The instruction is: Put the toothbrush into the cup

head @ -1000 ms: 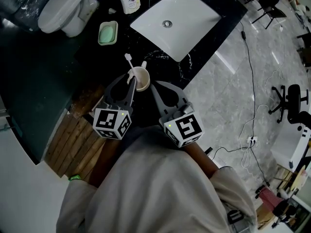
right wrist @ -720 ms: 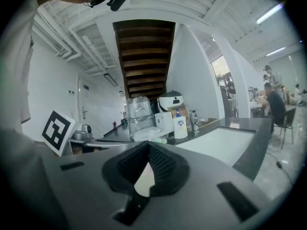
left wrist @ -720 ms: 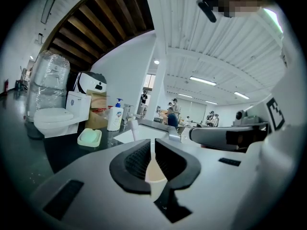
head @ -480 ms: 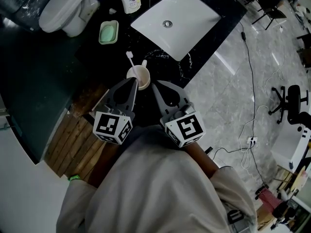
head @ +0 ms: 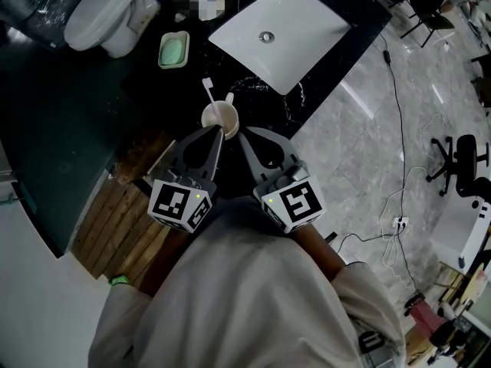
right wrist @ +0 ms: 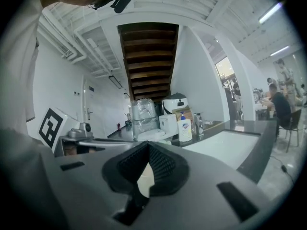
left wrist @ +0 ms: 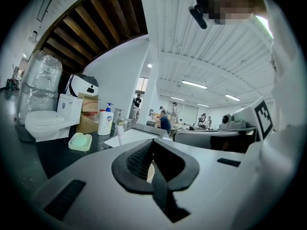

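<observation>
The cup (head: 220, 116) stands upright on the dark tabletop (head: 253, 102), just in front of the white sink basin (head: 280, 33), and the toothbrush (head: 209, 90) is inside it, leaning with its bristle end poking up and away over the far rim. Both tools lie just on the near side of the cup, angled toward each other so their tips form a narrow V below it. The left tool (head: 215, 131) has its tip right at the cup's near edge; from the head view I cannot tell whether it touches. The right tool (head: 242, 134) sits just beside the cup's lower right, slightly apart from it. In each gripper view the jaws are pressed together at the tips with nothing gripped; a pale sliver shows through the hollow behind them. Farther back on the tabletop are a green soap dish (head: 172, 50) and a pump bottle (left wrist: 104, 121), with a toilet (head: 107, 14) to the left.
</observation>
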A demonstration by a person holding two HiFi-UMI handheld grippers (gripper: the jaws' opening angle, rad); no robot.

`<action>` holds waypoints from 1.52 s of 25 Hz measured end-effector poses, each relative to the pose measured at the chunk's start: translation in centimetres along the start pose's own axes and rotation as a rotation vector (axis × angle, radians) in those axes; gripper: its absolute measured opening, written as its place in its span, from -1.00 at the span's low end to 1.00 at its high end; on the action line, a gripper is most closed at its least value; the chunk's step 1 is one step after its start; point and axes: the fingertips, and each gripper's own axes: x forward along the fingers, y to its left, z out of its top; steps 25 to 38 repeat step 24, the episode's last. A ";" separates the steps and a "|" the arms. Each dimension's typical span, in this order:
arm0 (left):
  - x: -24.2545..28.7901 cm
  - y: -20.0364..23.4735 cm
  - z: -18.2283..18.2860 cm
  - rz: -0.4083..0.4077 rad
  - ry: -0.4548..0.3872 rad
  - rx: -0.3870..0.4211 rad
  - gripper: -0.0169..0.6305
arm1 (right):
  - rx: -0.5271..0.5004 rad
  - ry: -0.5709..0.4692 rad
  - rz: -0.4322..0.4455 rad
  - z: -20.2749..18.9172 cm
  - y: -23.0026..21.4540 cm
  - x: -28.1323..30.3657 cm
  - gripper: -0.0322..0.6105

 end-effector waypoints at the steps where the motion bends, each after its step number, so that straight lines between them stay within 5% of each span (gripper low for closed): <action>1: -0.1 0.0 0.0 -0.002 0.000 -0.001 -0.91 | 0.001 -0.002 0.001 0.0 0.0 0.0 -0.89; 38: -0.1 -2.3 -0.6 -0.066 0.019 0.009 -0.91 | -0.002 0.008 -0.037 -1.4 -0.5 -2.5 -0.88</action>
